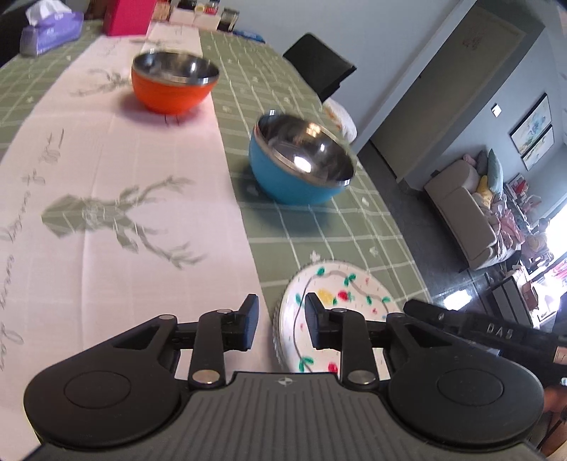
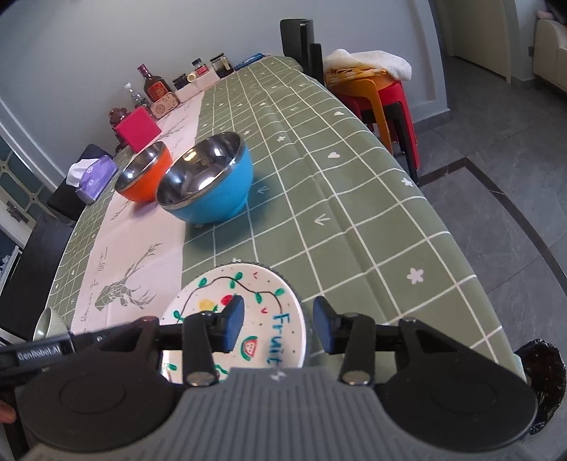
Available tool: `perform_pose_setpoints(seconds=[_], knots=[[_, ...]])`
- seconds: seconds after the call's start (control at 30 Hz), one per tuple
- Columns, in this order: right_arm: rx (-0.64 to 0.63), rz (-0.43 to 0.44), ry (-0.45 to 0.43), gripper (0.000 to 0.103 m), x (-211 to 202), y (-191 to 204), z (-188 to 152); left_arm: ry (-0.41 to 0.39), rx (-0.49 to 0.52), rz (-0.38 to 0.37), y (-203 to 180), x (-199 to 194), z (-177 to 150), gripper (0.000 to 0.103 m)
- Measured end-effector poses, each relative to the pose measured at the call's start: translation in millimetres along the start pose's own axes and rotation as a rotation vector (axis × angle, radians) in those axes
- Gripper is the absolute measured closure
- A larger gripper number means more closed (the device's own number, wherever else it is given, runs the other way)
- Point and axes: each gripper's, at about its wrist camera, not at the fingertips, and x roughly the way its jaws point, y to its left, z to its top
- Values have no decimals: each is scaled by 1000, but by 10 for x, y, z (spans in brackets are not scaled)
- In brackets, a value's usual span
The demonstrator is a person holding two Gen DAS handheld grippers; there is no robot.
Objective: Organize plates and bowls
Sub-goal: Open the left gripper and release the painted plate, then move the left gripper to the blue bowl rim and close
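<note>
A white plate painted with fruit and vines lies on a dark ribbed plate at the near edge of the table. My left gripper is open and straddles the plate's left rim without its pads touching. My right gripper is open too and straddles the right rim of the same plate. Farther along stand a blue bowl and an orange bowl, both upright, steel-lined and empty.
The green checked tablecloth has a pale runner along it. A tissue box, a pink box and bottles and jars crowd the far end. Stacked stools and a black chair flank the table's edge.
</note>
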Motion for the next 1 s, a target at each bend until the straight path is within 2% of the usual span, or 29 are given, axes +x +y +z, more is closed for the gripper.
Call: perform_pose_setpoints(seconds=[0.27,0.5,0.6,0.8,1.0], knots=[[-80,-9,-52,54,21,255,169,-84,43,-16,-105,-27,311,42],[-114,-9,-117,40,170,577,556,-118,63,-6,-86,69,614,22],[-100,1,-120,40,290,675,725,-142,47,11,-29,105,746,22],[-79,-9,-99,40,576,818,999,-142,42,24,57,239,995,22],[-28,-23,-33,41,905,807,1171,-83,51,41,176,459,1224,22]])
